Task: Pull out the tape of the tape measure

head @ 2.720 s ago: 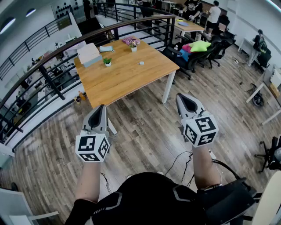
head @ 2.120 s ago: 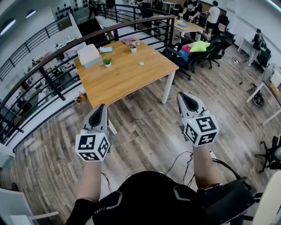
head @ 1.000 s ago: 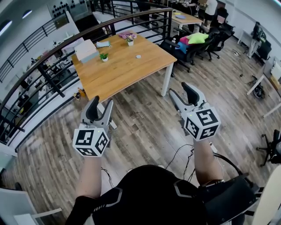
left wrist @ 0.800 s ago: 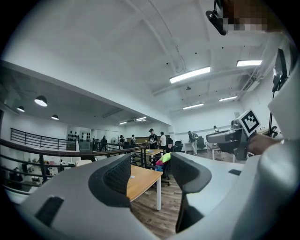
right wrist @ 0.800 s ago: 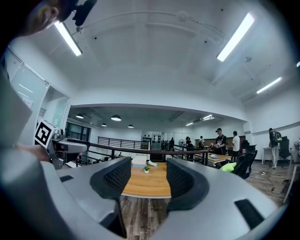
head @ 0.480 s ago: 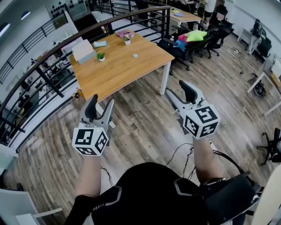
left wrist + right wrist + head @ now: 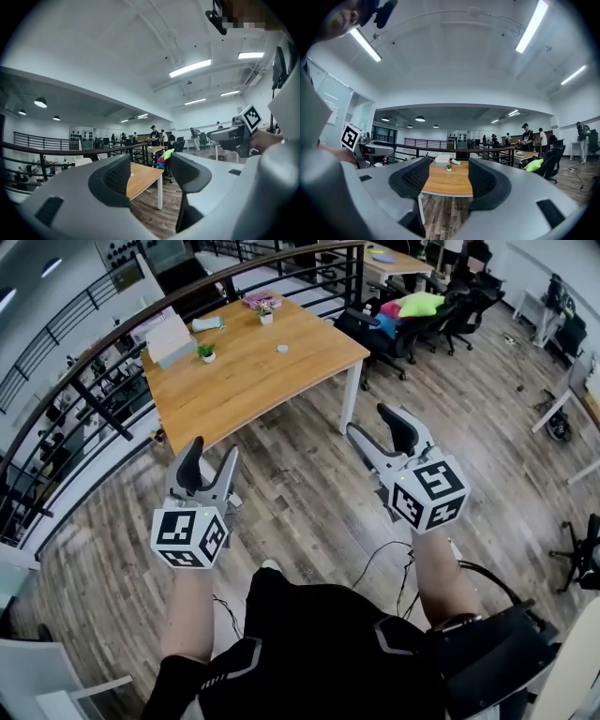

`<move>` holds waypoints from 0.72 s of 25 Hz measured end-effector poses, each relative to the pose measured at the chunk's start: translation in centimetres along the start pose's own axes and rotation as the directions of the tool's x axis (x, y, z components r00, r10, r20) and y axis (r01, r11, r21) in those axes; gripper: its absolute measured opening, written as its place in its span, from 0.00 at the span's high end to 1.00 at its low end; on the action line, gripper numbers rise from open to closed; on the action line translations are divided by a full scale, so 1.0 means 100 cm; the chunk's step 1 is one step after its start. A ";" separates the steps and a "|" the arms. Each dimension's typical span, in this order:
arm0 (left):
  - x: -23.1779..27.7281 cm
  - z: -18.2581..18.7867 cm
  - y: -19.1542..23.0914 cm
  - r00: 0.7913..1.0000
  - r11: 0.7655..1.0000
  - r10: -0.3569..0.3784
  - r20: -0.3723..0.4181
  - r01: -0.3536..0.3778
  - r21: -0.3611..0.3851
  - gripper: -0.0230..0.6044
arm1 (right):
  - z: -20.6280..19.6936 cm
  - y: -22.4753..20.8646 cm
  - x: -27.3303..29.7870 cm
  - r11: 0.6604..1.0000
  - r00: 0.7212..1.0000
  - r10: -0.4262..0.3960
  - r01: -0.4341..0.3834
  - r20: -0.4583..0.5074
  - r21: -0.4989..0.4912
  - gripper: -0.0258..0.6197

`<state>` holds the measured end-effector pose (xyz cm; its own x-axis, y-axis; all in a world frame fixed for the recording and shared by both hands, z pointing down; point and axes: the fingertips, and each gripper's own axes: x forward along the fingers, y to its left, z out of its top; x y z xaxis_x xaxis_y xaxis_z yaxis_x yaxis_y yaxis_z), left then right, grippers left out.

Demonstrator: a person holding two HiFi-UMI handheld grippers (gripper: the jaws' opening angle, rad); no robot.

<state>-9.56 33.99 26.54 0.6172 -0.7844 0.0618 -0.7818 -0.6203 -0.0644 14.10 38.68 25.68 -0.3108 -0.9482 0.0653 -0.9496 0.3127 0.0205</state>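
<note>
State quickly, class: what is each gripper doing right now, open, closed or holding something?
Left gripper: open, jaws just opened wider, nothing between them.
Right gripper: open, jaws just opened wider, nothing between them.

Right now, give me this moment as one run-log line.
left gripper: open, just been opening, empty | right gripper: open, just been opening, empty | both in air, short of wooden table | tape measure: not made out
</note>
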 end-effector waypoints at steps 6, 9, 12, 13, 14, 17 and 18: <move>0.049 -0.015 0.039 1.000 0.998 -0.008 0.018 0.010 -0.065 0.53 | -0.015 -0.016 0.053 0.999 0.998 -0.034 0.033 -0.047 -0.018 0.54; 0.078 -0.020 0.070 1.000 0.999 -0.022 0.009 0.022 -0.032 0.53 | -0.015 -0.019 0.093 0.999 0.998 -0.043 0.043 -0.047 0.000 0.54; 0.109 -0.021 0.105 0.999 0.999 -0.033 0.009 0.033 -0.022 0.53 | -0.010 -0.022 0.133 0.998 0.998 -0.056 0.057 -0.042 0.017 0.54; 0.119 -0.021 0.117 0.999 0.999 -0.042 0.009 0.042 -0.024 0.53 | -0.009 -0.021 0.147 0.998 0.997 -0.058 0.059 -0.044 0.024 0.54; 0.128 -0.021 0.127 0.999 0.998 -0.053 0.009 0.053 -0.023 0.53 | -0.008 -0.020 0.161 0.998 0.997 -0.060 0.061 -0.047 0.029 0.54; 0.155 -0.021 0.155 0.997 0.996 -0.082 0.009 0.082 -0.017 0.53 | -0.003 -0.019 0.196 0.996 0.996 -0.072 0.074 -0.047 0.046 0.54; 0.163 -0.020 0.164 0.996 0.996 -0.089 0.013 0.089 -0.021 0.53 | -0.001 -0.019 0.207 0.996 0.996 -0.077 0.079 -0.048 0.051 0.54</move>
<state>-12.51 11.05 28.50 0.6855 -0.7261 0.0539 -0.7253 -0.6874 -0.0376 9.44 18.48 27.13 -0.2347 -0.9657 0.1110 -0.9721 0.2333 -0.0253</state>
